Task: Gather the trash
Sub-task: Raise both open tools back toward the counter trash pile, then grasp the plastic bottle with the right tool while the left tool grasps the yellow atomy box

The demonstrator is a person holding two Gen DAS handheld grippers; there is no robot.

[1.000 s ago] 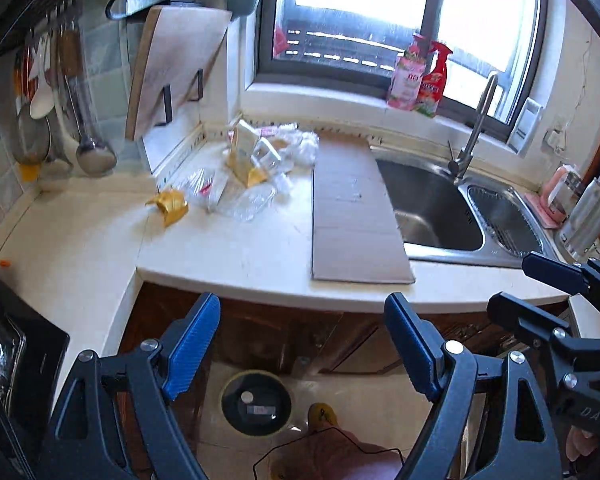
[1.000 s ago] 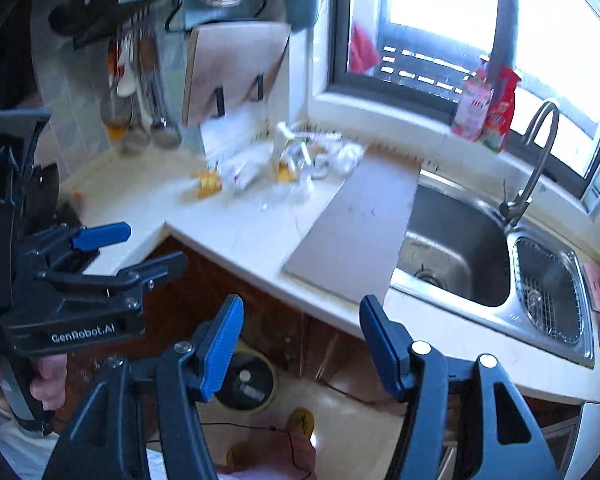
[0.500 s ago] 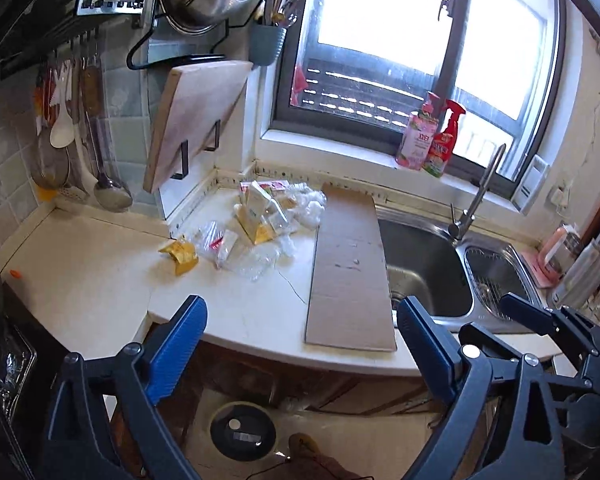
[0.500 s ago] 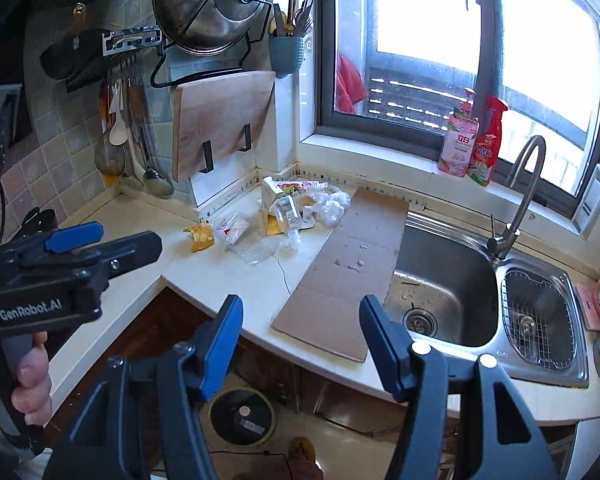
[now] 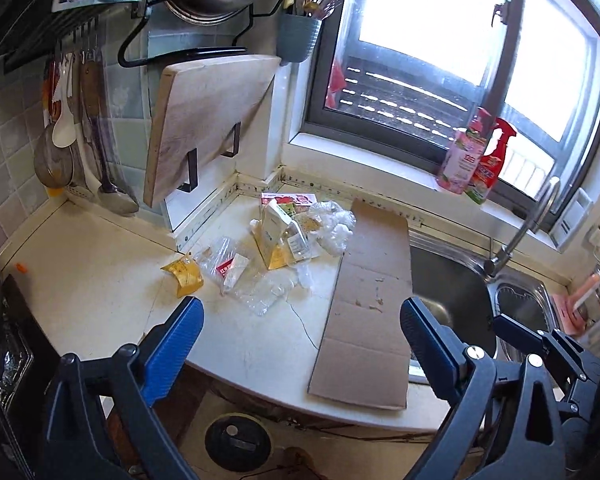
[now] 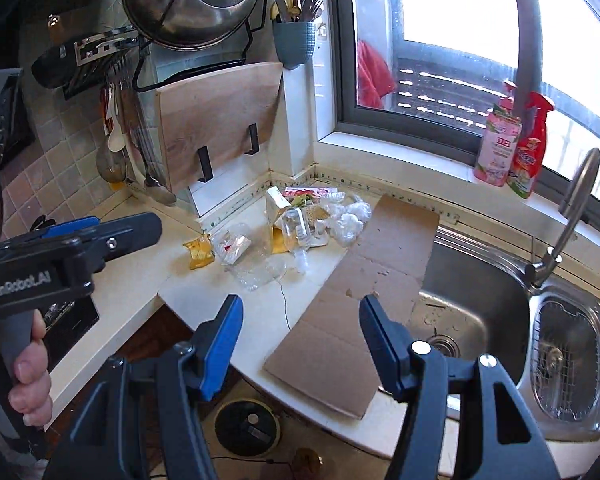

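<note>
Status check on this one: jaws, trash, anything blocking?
Left gripper and right gripper open, empty, short of the counter. Trash pile untouched in the corner. Cardboard sheet flat beside it; approach clear.

Black left claw [image 5: 300,332], blue pads [image 5: 172,344], silver screws, white lettering

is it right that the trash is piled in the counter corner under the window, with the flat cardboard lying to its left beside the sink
Not quite. The trash pile does sit in the counter corner under the window, but the flat cardboard lies to its right, between the pile and the sink, which it partly overhangs. The left wrist view shows this, and the right wrist view agrees.
</note>
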